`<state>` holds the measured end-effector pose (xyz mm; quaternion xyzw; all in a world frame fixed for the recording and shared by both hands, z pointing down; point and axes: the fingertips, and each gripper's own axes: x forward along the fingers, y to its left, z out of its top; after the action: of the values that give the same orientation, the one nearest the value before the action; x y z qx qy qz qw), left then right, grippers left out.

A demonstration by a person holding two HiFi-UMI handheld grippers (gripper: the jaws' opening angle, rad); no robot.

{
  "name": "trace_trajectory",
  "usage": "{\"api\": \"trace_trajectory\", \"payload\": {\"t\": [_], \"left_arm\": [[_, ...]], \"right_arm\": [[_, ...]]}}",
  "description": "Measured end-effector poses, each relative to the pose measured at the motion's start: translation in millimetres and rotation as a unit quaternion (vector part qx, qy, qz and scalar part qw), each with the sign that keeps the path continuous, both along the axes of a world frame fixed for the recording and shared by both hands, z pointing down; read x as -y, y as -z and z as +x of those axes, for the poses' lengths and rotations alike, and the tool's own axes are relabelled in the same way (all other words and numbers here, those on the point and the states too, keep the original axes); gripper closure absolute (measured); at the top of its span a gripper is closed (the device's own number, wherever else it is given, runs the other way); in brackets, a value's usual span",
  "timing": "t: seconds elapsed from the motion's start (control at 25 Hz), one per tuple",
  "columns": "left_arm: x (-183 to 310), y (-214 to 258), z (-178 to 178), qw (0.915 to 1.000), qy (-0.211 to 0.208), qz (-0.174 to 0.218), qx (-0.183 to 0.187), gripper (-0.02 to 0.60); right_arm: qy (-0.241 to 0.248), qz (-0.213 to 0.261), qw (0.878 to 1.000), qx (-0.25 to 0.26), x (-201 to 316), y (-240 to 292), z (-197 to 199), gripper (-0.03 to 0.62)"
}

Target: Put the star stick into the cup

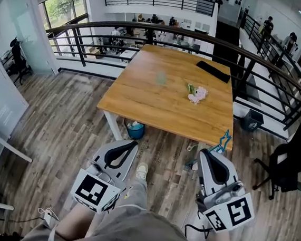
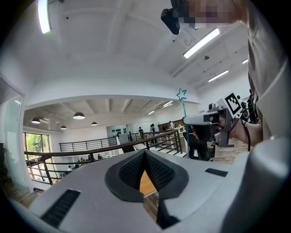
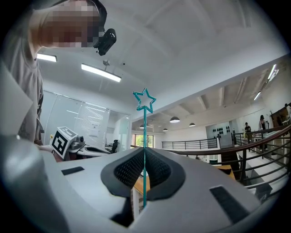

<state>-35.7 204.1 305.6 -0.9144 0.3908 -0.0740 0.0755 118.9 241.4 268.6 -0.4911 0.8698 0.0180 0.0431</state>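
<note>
Star stick (image 3: 144, 136) (teal, upright) pinched in right gripper (image 3: 144, 157); left gripper (image 2: 145, 157) closed.

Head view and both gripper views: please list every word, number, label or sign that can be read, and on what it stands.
No readable text in any view.
Square patterns only, no letters: left black-and-white marker cube, right black-and-white marker cube.
Too blurred to read: white sheet on the glass wall.
Too small to read: faint print on the white panel.
</note>
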Motion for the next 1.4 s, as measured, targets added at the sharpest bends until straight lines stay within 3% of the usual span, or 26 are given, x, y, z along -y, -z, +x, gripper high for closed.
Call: {"api": "trace_trajectory", "payload": {"t": [0.4,0.68,1.12,1.4], "left_arm": [[88,-19,-6,0.9995,-0.005,-0.025,-0.019,0.565],[181,-25,-23,0.9993,-0.005,-0.036,-0.009,0.565],[334,-16,-51,0.9977,-0.005,-0.062,-0.025,0.565],[390,-20,-55,0.9971,-0.021,-0.068,-0.027,0.565]], "right_arm": [[0.002,-0.023,1.0,-0.015,91,-19,-12,0.561],[0.004,-0.04,0.999,-0.021,187,-20,-29,0.562],[-0.01,-0.054,0.998,-0.024,342,-9,-57,0.56],[-0.026,-0.058,0.998,-0.025,398,-11,-64,0.56]]}}
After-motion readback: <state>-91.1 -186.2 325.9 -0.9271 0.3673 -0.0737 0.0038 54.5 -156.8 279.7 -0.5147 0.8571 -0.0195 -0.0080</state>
